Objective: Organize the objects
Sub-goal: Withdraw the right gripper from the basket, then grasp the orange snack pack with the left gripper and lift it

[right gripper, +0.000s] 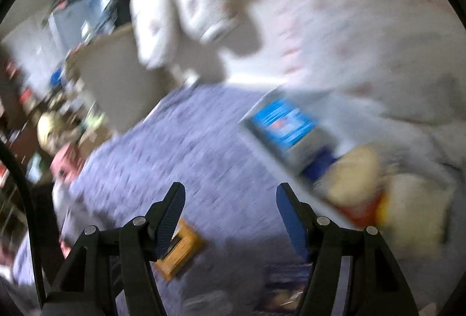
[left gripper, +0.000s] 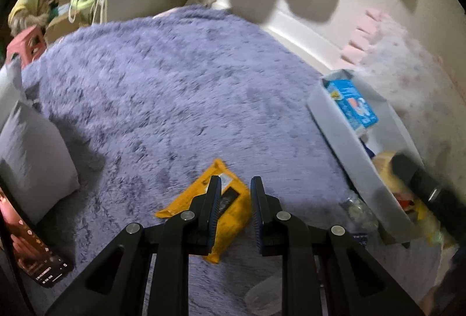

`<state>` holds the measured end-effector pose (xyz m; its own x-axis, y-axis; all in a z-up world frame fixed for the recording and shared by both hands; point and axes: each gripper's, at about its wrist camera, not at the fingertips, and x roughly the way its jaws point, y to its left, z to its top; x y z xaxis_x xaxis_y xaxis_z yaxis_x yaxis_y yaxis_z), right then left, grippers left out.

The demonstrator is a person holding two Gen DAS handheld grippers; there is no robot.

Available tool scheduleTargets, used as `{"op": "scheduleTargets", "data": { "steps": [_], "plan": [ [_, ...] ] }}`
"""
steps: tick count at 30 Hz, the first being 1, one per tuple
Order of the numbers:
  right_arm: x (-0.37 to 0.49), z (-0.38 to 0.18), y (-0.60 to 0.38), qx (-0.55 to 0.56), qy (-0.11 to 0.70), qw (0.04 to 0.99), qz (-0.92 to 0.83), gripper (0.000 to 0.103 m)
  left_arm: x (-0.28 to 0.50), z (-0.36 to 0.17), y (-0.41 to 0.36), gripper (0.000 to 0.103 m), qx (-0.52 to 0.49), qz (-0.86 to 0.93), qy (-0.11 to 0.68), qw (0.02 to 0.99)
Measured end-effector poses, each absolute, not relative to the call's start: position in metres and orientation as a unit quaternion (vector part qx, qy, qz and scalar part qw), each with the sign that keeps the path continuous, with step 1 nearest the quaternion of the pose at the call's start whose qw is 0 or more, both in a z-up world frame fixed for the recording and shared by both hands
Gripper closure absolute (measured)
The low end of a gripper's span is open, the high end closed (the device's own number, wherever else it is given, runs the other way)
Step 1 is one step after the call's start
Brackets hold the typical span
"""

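**Left gripper poised over the yellow packet**

The left gripper hovers with its jaws apart, empty, straddling the yellow packet lying flat on the purple rug. The packet looks light, thin and crinkly, likely slippery; pinching a sealed edge seems safest. Its long axis runs away from the gripper, slanting left. The right gripper is wide open, empty. The grey bin sits at the rug's right edge.
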<state>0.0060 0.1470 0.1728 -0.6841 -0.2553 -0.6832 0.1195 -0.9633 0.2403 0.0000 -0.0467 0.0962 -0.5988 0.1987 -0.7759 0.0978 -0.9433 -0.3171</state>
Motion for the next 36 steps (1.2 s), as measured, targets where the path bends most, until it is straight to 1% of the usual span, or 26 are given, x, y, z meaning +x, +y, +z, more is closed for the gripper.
{"op": "scheduleTargets", "data": {
  "steps": [5, 13, 14, 16, 20, 23, 24, 25, 28, 33, 36],
  "plan": [
    [-0.005, 0.149, 0.126, 0.431, -0.062, 0.119, -0.892, 0.039, -0.006, 0.087, -0.058, 0.084, -0.466, 0.864, -0.190, 0.020],
    [-0.009, 0.135, 0.125, 0.463, -0.071, 0.130, -0.874, 0.039, -0.014, 0.068, -0.048, 0.083, -0.500, 0.844, -0.191, 0.025],
    [-0.010, 0.134, 0.127, 0.465, -0.073, 0.129, -0.873, 0.039, -0.014, 0.067, -0.048, 0.082, -0.502, 0.843, -0.192, 0.025],
    [-0.011, 0.132, 0.130, 0.468, -0.079, 0.129, -0.871, 0.039, -0.018, 0.061, -0.049, 0.074, -0.506, 0.841, -0.193, 0.025],
    [-0.015, 0.129, 0.133, 0.473, -0.083, 0.124, -0.868, 0.039, -0.024, 0.048, -0.044, 0.068, -0.504, 0.848, -0.163, 0.017],
    [-0.018, 0.124, 0.134, 0.481, -0.084, 0.123, -0.864, 0.039, -0.025, 0.049, -0.035, 0.056, -0.502, 0.854, -0.136, 0.024],
    [-0.019, 0.123, 0.134, 0.484, -0.084, 0.123, -0.862, 0.039, -0.025, 0.049, -0.030, 0.050, -0.502, 0.855, -0.124, 0.029],
    [-0.019, 0.122, 0.134, 0.486, -0.085, 0.123, -0.861, 0.039, -0.025, 0.049, -0.027, 0.047, -0.502, 0.857, -0.114, 0.032],
    [-0.020, 0.120, 0.134, 0.488, -0.083, 0.121, -0.860, 0.039, -0.025, 0.048, -0.020, 0.046, -0.502, 0.860, -0.089, 0.022],
    [-0.022, 0.119, 0.136, 0.490, -0.083, 0.118, -0.860, 0.039, -0.025, 0.052, -0.039, 0.046, -0.492, 0.861, -0.131, 0.003],
    [-0.023, 0.118, 0.138, 0.490, -0.084, 0.114, -0.860, 0.039, -0.025, 0.056, -0.049, 0.046, -0.480, 0.866, -0.140, -0.013]
  ]
}}
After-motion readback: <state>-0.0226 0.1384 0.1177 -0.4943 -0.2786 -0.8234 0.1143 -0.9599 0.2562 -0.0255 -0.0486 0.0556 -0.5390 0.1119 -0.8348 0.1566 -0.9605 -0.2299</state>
